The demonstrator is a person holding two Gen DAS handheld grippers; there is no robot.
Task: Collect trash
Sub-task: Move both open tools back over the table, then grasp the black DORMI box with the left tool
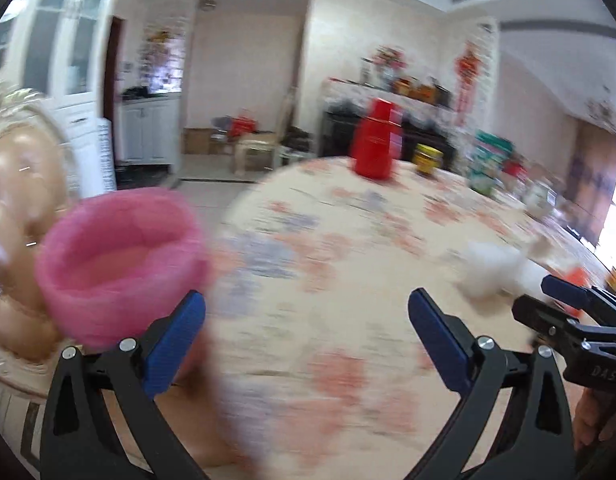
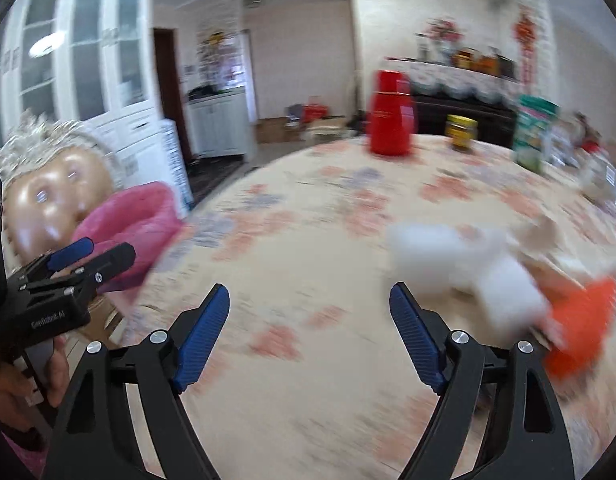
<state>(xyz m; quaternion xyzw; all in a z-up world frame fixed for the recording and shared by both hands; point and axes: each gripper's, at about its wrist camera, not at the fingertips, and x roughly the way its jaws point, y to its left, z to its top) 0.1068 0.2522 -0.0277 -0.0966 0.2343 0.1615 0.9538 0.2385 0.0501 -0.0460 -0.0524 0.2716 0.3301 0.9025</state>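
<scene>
Both views are motion-blurred. A pink bin (image 1: pixel 120 260) lined with a pink bag stands at the table's left edge, just beyond my left gripper's left finger; it also shows in the right wrist view (image 2: pixel 136 228). My left gripper (image 1: pixel 308 340) is open and empty over the floral tablecloth (image 1: pixel 328 260). White crumpled paper (image 2: pixel 468 272) and an orange scrap (image 2: pixel 580 328) lie on the table right of my right gripper (image 2: pixel 310 336), which is open and empty. The white paper shows in the left wrist view (image 1: pixel 496 268) too, beside the right gripper (image 1: pixel 568 308).
A red thermos (image 2: pixel 390 116) and a yellow-lidded jar (image 2: pixel 462 132) stand at the table's far side, with green boxes (image 2: pixel 534 136) to the right. A doll head (image 2: pixel 56 200) sits behind the bin. White cabinets (image 2: pixel 88 60) stand at the left.
</scene>
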